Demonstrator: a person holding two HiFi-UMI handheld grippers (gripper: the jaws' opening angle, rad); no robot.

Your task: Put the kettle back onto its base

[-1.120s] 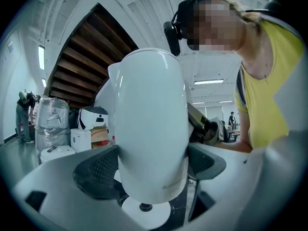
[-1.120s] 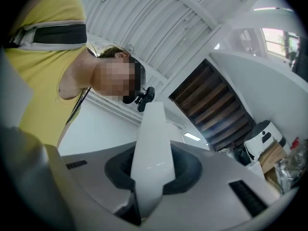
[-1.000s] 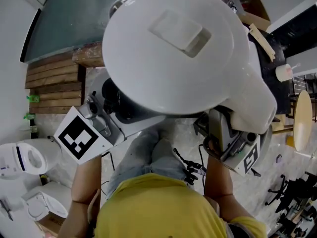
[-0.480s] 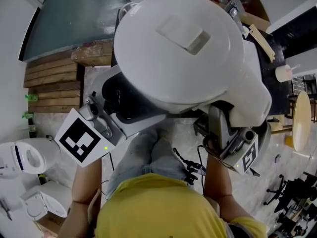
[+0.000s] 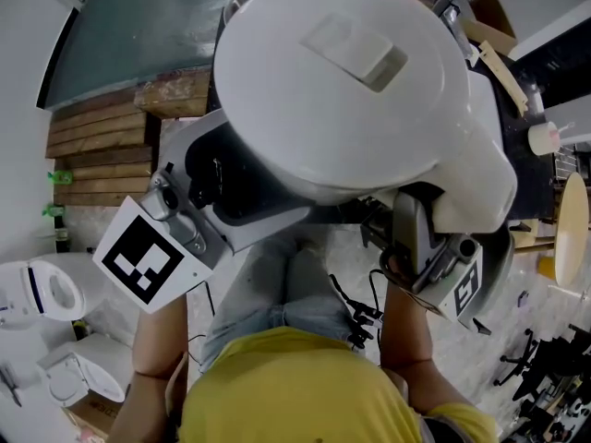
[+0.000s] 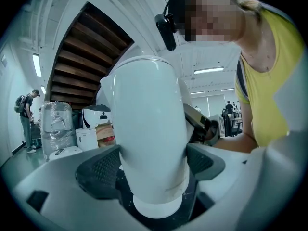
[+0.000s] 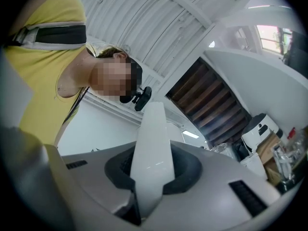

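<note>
Left gripper (image 6: 151,163): jaws clamped on body of white kettle (image 5: 337,90), pads pressed on both sides. Right gripper (image 7: 153,171): jaws narrow, clamped on kettle handle (image 7: 153,124). Kettle held aloft between both, close under head camera, lid (image 5: 355,49) uppermost. Versus one second ago: kettle slightly smaller in head view, shifted right.

floor: pale speckled stone floor (image 5: 522,335) lay lower right | stairs: brown wooden slatted steps (image 5: 92,155) stood at left | top: dark grey-green tabletop (image 5: 138,35) upper left | ceiling: white ribbed ceiling (image 7: 144,18) | light: long strip lamp (image 6: 37,64) was lit, left edge
</note>
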